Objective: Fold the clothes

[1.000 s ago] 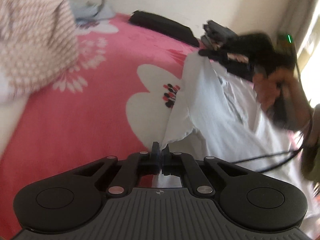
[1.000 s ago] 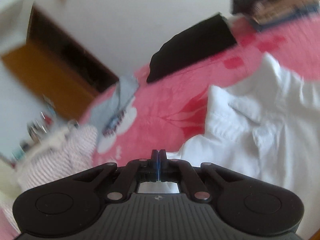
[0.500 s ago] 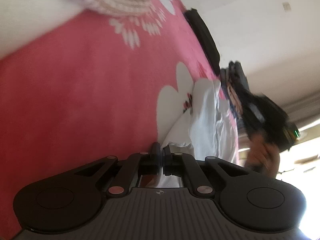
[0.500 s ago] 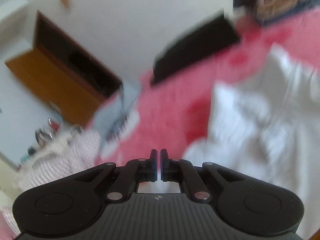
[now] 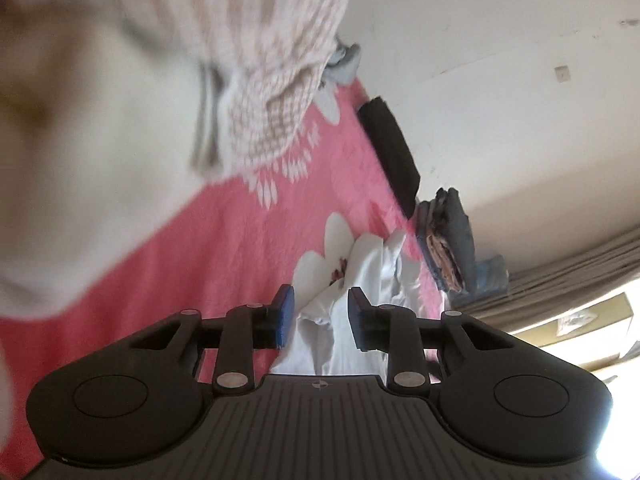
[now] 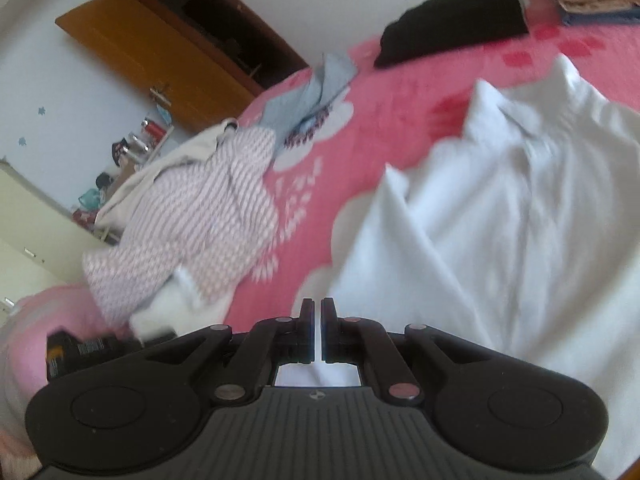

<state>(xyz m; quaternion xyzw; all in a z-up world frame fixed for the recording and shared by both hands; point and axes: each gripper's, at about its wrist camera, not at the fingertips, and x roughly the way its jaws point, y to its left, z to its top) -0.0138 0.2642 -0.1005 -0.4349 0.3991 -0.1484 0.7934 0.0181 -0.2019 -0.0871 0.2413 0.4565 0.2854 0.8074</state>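
The left claw [image 5: 320,316] is opening, its pads clear of the white shirt [image 5: 360,280] lying just ahead on the pink bed [image 5: 224,248]; the right claw [image 6: 318,330] is nearly closed, seemingly with a strip of that cloth between its pads. If only one corner stays pinched, the shirt could drag and bunch. Farther off, the checked garment [image 6: 208,216] might get snagged.
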